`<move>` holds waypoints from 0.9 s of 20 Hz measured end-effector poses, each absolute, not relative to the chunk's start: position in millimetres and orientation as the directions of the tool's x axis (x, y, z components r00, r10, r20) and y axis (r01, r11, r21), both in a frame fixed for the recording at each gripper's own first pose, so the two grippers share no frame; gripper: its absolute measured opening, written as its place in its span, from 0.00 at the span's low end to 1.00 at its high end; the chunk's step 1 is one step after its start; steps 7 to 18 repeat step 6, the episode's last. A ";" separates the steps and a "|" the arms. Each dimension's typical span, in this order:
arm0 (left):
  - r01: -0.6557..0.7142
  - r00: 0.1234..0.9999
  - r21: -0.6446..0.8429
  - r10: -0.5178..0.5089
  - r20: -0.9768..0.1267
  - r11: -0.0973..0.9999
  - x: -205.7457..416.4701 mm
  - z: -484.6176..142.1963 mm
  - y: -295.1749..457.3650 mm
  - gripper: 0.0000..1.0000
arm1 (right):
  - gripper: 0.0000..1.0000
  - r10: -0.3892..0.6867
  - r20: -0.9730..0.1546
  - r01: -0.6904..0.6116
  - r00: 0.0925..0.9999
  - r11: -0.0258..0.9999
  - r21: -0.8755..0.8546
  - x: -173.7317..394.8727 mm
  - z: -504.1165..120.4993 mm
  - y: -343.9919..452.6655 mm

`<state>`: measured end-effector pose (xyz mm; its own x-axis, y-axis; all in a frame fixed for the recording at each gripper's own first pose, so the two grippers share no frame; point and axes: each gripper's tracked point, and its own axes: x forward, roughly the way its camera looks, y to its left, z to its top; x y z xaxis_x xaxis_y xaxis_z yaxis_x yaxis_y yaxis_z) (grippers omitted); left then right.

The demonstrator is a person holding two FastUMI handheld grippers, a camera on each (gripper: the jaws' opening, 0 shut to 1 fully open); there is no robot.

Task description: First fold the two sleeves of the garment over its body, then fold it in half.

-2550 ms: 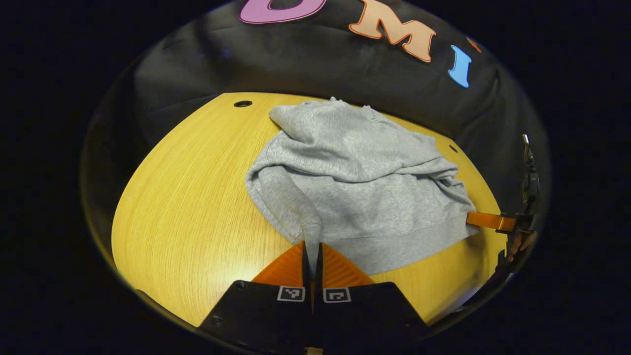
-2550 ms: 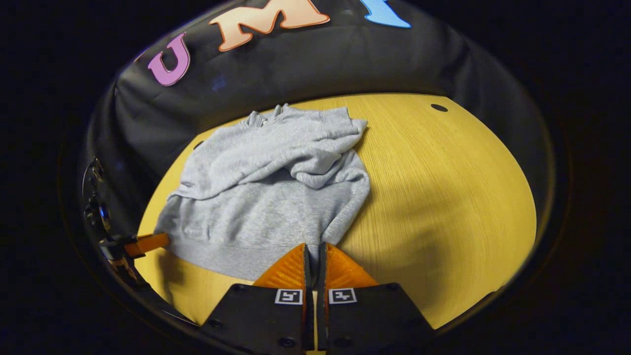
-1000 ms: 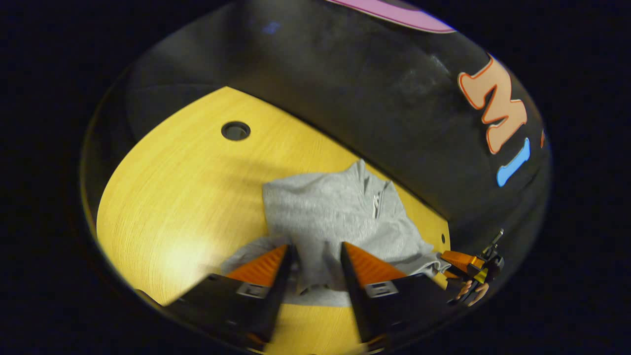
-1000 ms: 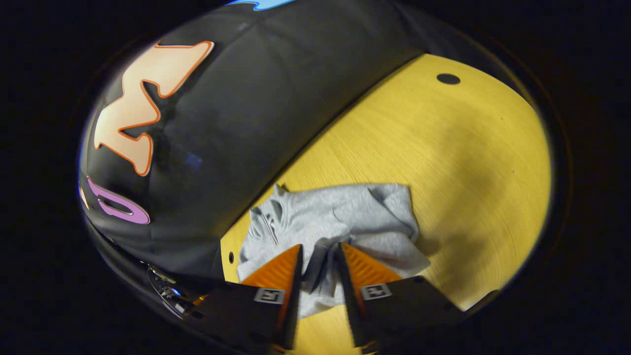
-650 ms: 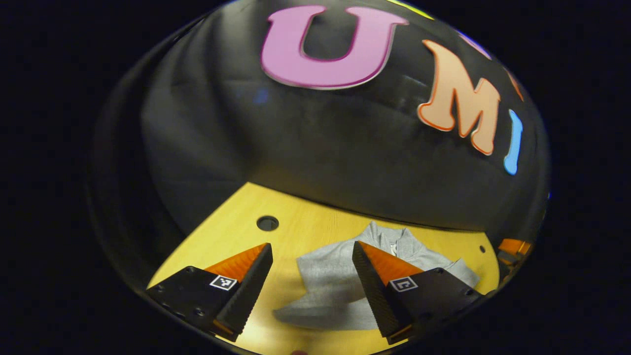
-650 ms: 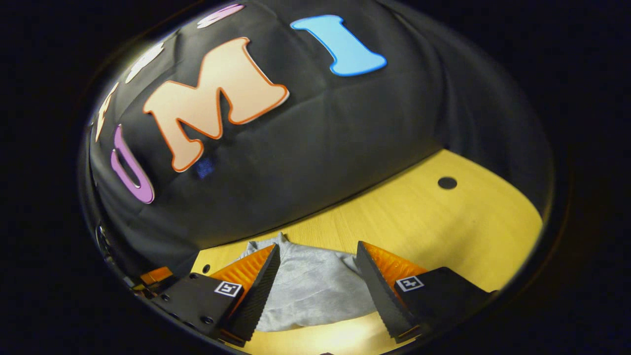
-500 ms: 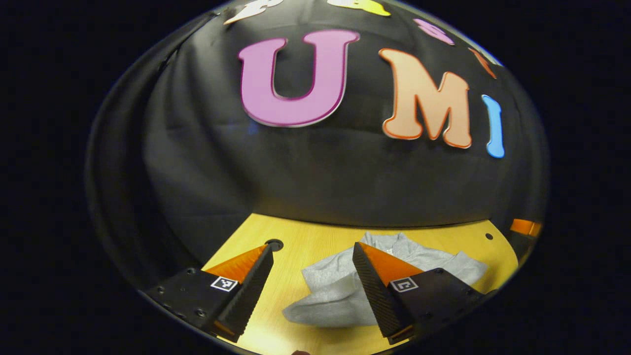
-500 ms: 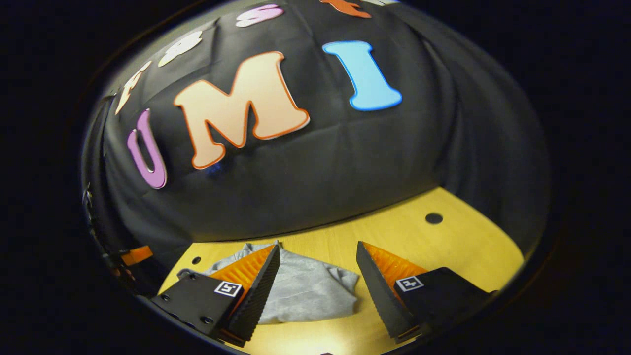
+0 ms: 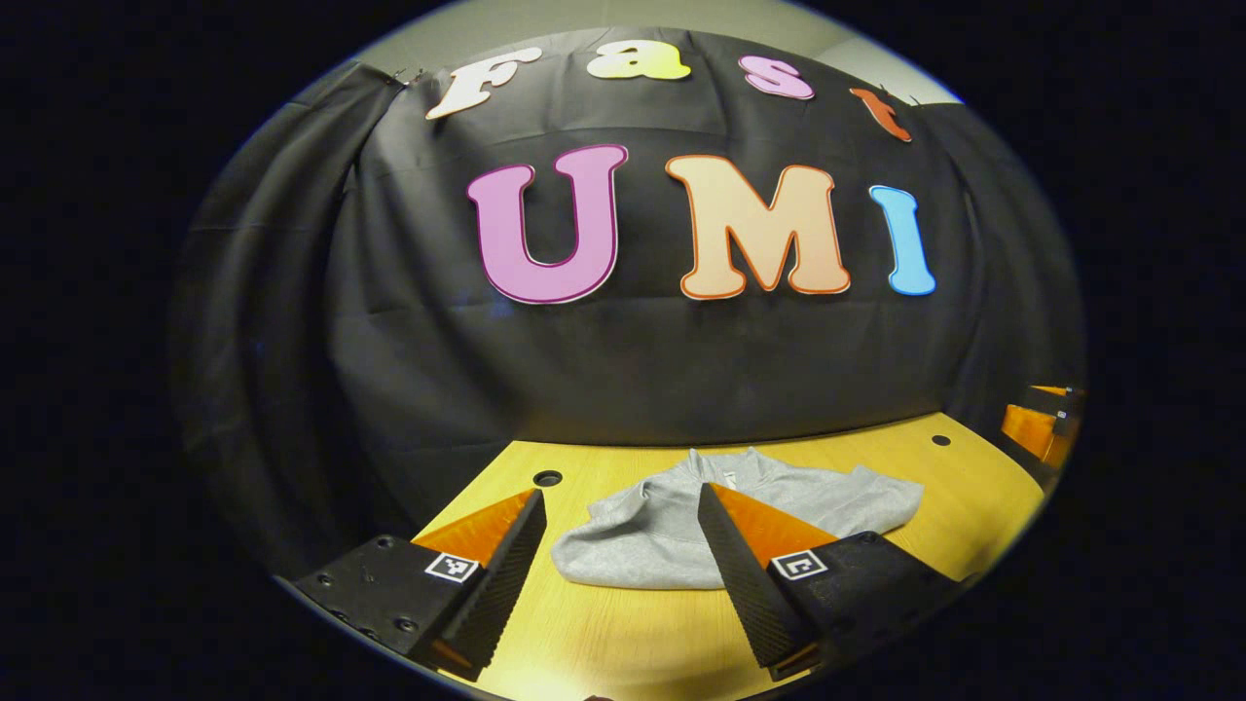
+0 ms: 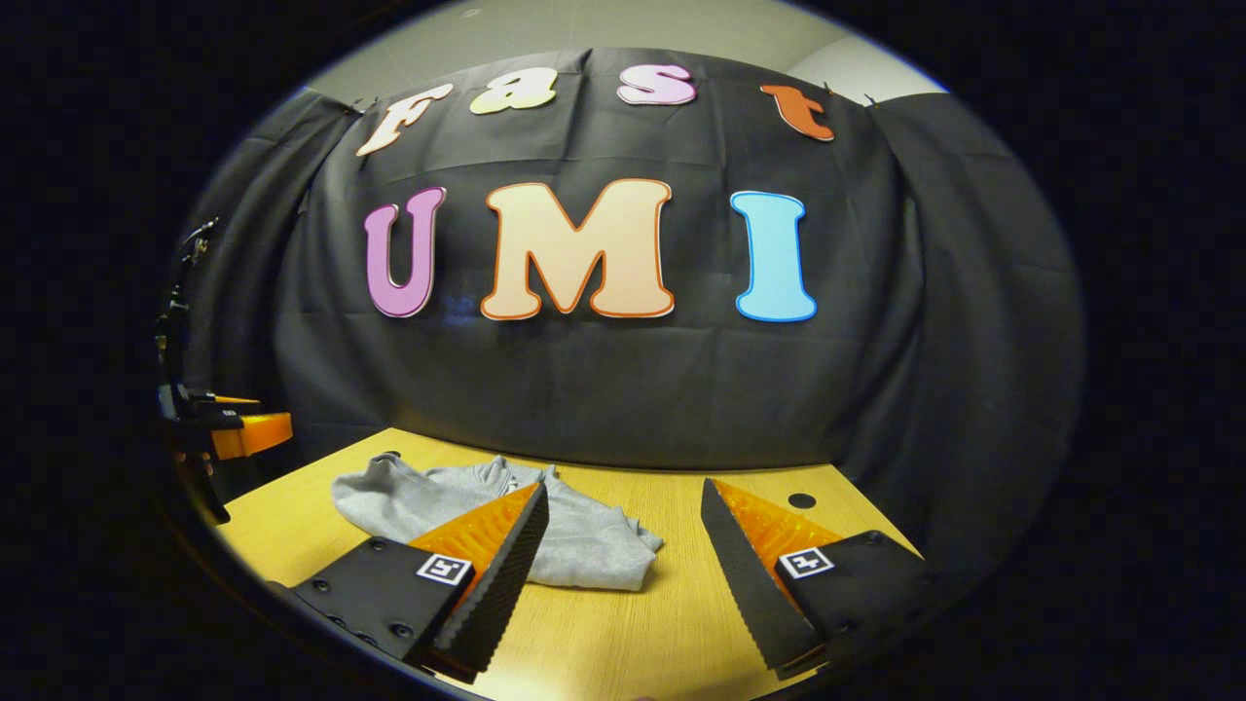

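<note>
A grey sweatshirt (image 9: 642, 535) lies folded in a compact bundle on the yellow wooden table (image 9: 633, 643), its collar toward the wall. My left gripper (image 9: 619, 497) hangs open above and in front of it, with nothing between its fingers. In the right gripper view the same sweatshirt (image 10: 594, 540) lies to the left of centre. My right gripper (image 10: 623, 487) is open too, holding nothing and clear of the cloth. Each gripper also appears at the edge of the other's view: the right gripper (image 9: 1037, 428) and the left gripper (image 10: 243, 433).
The table (image 10: 662, 623) has small round holes near its back corners (image 9: 547, 478) (image 10: 801, 500). The black cloth wall stands close behind the table's far edge. Bare tabletop lies in front of the sweatshirt and to its right in the right gripper view.
Both grippers carried the sweatshirt's near edge over toward the collar, opened and let go. They then drew back and tilted up, leaving the garment folded in half.
</note>
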<state>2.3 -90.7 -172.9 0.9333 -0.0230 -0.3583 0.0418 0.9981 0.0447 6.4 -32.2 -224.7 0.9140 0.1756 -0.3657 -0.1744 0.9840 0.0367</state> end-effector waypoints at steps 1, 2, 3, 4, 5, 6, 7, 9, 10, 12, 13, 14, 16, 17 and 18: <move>0.050 0.938 0.037 -0.034 -0.346 0.998 -5.8 -169.9 -91.9 0.93 | 0.98 0.165 -0.362 -0.163 0.917 0.986 0.034 0.2 -219.6 -32.6; 0.077 0.936 0.026 -0.063 -0.348 0.997 -9.4 -166.1 -91.4 0.93 | 0.99 0.151 -0.361 -0.141 0.920 0.989 0.054 -8.3 -214.3 -31.6; 0.094 0.935 0.033 -0.077 -0.346 0.995 -12.9 -161.0 -85.3 0.93 | 0.99 0.155 -0.354 -0.135 0.922 0.988 0.080 -13.2 -209.0 -25.2; 0.100 0.939 0.041 -0.081 -0.335 0.994 -13.7 -156.1 -76.7 0.93 | 0.99 0.148 -0.348 -0.127 0.926 0.988 0.083 -16.6 -204.8 -23.3; 0.099 0.940 0.043 -0.079 -0.332 0.994 -13.6 -153.9 -71.0 0.93 | 0.99 0.137 -0.349 -0.116 0.927 0.990 0.080 -20.6 -202.9 -24.8; 0.101 0.941 0.038 -0.083 -0.327 0.994 -14.0 -149.8 -64.6 0.93 | 0.99 0.136 -0.347 -0.115 0.928 0.990 0.080 -25.3 -198.3 -21.2; 0.101 0.941 0.038 -0.083 -0.327 0.994 -14.0 -149.8 -64.6 0.93 | 0.99 0.136 -0.347 -0.115 0.928 0.990 0.080 -25.3 -198.3 -21.2; 0.101 0.941 0.038 -0.083 -0.327 0.994 -14.0 -149.8 -64.6 0.93 | 0.99 0.136 -0.347 -0.115 0.928 0.990 0.080 -25.3 -198.3 -21.2; 0.101 0.941 0.038 -0.083 -0.327 0.994 -14.0 -149.8 -64.6 0.93 | 0.99 0.136 -0.347 -0.115 0.928 0.990 0.080 -25.3 -198.3 -21.2; 0.101 0.941 0.038 -0.083 -0.327 0.994 -14.0 -149.8 -64.6 0.93 | 0.99 0.136 -0.347 -0.115 0.928 0.990 0.080 -25.3 -198.3 -21.2; 0.101 0.941 0.038 -0.083 -0.327 0.994 -14.0 -149.8 -64.6 0.93 | 0.99 0.136 -0.347 -0.115 0.928 0.990 0.080 -25.3 -198.3 -21.2; 0.101 0.941 0.038 -0.083 -0.327 0.994 -14.0 -149.8 -64.6 0.93 | 0.99 0.136 -0.347 -0.115 0.928 0.990 0.080 -25.3 -198.3 -21.2; 0.101 0.941 0.038 -0.083 -0.327 0.994 -14.0 -149.8 -64.6 0.93 | 0.99 0.136 -0.347 -0.115 0.928 0.990 0.080 -25.3 -198.3 -21.2; 0.101 0.941 0.038 -0.083 -0.327 0.994 -14.0 -149.8 -64.6 0.93 | 0.99 0.136 -0.347 -0.115 0.928 0.990 0.080 -25.3 -198.3 -21.2; 0.101 0.941 0.038 -0.083 -0.327 0.994 -14.0 -149.8 -64.6 0.93 | 0.99 0.136 -0.347 -0.115 0.928 0.990 0.080 -25.3 -198.3 -21.2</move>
